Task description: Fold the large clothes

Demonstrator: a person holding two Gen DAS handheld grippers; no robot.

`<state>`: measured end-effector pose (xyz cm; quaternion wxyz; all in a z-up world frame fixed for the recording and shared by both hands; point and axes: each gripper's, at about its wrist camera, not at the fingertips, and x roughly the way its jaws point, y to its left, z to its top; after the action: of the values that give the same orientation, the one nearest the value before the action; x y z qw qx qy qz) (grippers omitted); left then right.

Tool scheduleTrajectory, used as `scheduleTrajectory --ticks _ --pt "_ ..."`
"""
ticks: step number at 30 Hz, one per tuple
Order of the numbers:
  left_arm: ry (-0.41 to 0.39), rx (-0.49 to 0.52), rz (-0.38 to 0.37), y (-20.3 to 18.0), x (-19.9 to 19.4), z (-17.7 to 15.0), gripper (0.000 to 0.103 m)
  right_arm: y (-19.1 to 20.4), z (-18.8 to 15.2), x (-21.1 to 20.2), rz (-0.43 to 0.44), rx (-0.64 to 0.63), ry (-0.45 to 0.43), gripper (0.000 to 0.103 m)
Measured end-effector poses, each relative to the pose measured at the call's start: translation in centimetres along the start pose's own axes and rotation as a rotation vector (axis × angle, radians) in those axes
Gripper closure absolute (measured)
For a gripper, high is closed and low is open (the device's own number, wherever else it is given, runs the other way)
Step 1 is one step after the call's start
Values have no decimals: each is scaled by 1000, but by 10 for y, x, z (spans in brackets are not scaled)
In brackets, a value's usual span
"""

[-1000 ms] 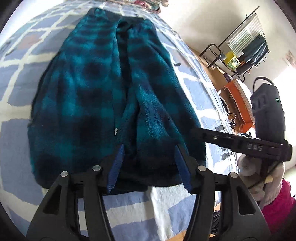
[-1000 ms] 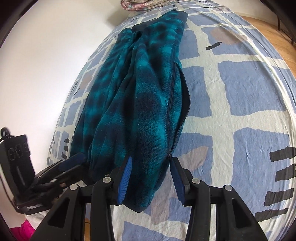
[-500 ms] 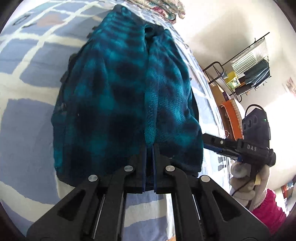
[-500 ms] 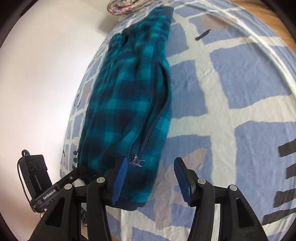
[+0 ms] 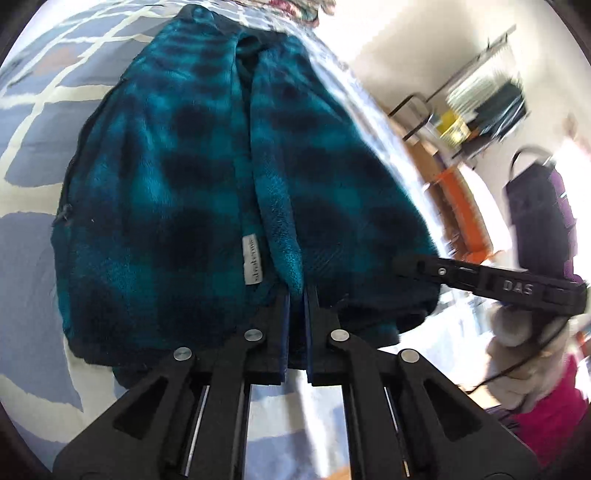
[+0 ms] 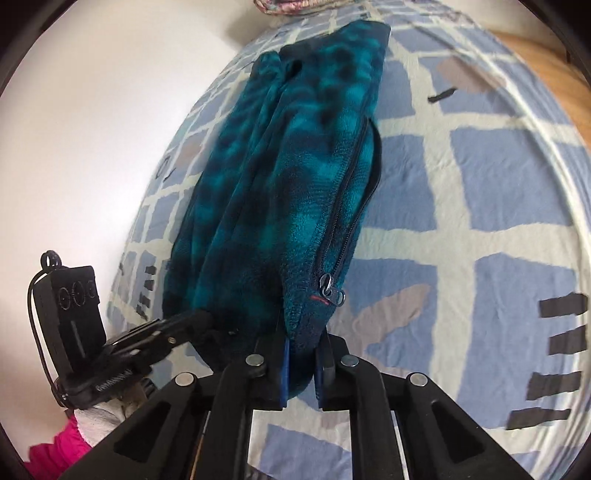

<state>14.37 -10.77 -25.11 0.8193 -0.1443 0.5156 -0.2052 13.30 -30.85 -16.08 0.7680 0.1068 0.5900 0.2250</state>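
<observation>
A teal and dark plaid fleece jacket (image 5: 177, 192) lies lengthwise on a bed with a blue and white patterned sheet (image 5: 33, 236). My left gripper (image 5: 296, 299) is shut on the jacket's near hem, beside a white label (image 5: 252, 260). My right gripper (image 6: 302, 343) is shut on the hem at the zipper corner of the jacket (image 6: 295, 177), just below the zipper pull (image 6: 332, 291). Each gripper shows in the other's view: the right one (image 5: 410, 264) at the jacket's right corner, the left one (image 6: 199, 317) at its left corner. The hem looks lifted off the sheet.
The bed sheet (image 6: 480, 206) stretches to the right, with wooden floor (image 6: 546, 66) past its edge. A metal rack with clothes (image 5: 476, 99) and an orange object (image 5: 465, 206) stand to the right of the bed. A folded cloth (image 6: 295, 5) lies at the far end.
Both grippers closed on the jacket's near hem, the left first, then the right. The hem has risen and the jacket has bunched narrower.
</observation>
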Motion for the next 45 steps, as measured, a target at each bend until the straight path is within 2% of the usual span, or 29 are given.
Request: scheduleTrajectory --ticks 1,3,5,6,7,9,11,13,16,19,20,21,22,25,29,33,35,37,38,39,40,42,45 --pt "-3 27 21 -1 3 -1 100 4 -2 11 -49 -25 21 95" --pt "5 48 2 -2 -4 -2 97 11 -7 28 -149 -99 46 95" --pt "26 49 -22 1 -19 -2 92 13 -7 30 -176 -126 47 93" --pt "21 43 -35 5 -33 -2 82 13 -7 26 -170 -126 46 87" --pt "2 37 -38 11 -47 -2 61 13 -7 20 -182 -128 39 82" --pt "-76 22 3 29 -78 -2 36 18 -10 2 -248 -154 -20 74" --pt "-129 10 105 51 -96 0 36 27 -15 -12 -286 -188 -87 70" --pt "-106 -65 143 78 -95 4 36 42 -17 -16 -257 -214 -138 69" --pt "-48 -162 112 102 -79 4 36 67 -22 -5 -233 -276 -163 69" --pt "-4 -162 87 106 -59 1 37 84 -24 14 -222 -332 -139 73" --pt "3 -158 72 104 -54 0 41 92 -22 24 -225 -331 -131 74" --pt "17 -151 63 103 -47 -2 69 94 -20 29 -217 -324 -127 74" --pt "42 -134 69 100 -38 -2 84 95 -20 32 -210 -317 -122 74" --pt "28 -120 58 101 -42 4 89 92 -19 35 -214 -296 -102 74" --pt "-11 -140 41 110 -60 2 90 88 -19 30 -156 -273 -94 73" --pt "12 -128 60 106 -43 -1 89 84 -25 66 -186 -262 -16 73" --pt "8 -133 60 107 -46 -2 81 92 -29 67 -225 -306 -40 73" --pt "7 -149 33 110 -51 -1 58 91 -30 54 -201 -290 -45 73" --pt "1 -155 25 111 -52 0 54 87 -31 42 -174 -259 -62 73" --pt "-10 -166 12 113 -53 0 52 82 -33 33 -163 -235 -78 68" --pt "-13 -176 -2 114 -53 0 52 75 -36 23 -168 -208 -105 54" --pt "16 -200 -25 118 -45 -1 52 55 -44 4 -202 -143 -172 37" --pt "15 -176 -23 116 -43 -4 52 24 -54 3 -207 -44 -157 35"
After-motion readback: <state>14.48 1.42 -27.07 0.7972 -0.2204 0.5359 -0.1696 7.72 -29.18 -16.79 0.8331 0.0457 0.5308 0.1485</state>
